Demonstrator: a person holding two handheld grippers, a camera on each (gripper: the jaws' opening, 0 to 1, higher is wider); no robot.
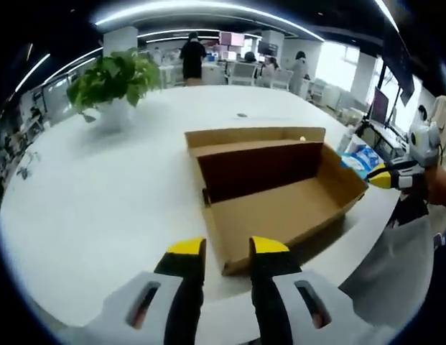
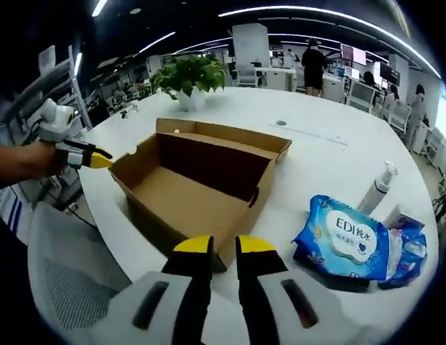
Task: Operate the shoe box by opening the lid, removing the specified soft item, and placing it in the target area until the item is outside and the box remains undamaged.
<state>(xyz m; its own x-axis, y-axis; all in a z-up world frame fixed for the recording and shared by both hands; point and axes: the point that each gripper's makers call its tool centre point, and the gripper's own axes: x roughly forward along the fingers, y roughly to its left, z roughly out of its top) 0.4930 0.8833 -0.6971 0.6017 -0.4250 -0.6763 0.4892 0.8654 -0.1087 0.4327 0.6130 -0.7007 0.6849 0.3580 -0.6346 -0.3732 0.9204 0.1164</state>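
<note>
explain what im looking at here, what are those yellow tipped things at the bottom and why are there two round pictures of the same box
The yellow-tipped prongs are the jaws of two hand-held grippers; a person holds one in each hand, and a fisheye camera rides on each. So the two round pictures show one scene from opposite sides.

In the left gripper view, the left gripper points at the open cardboard shoe box on a white table. The right gripper comes in from the right, by the box's far corner.

In the right gripper view, the right gripper faces the same box, which looks empty. Beside it lie a blue wipes pack and a pump bottle; a potted plant stands further back.

Both grippers are slightly open and hold nothing.
</note>
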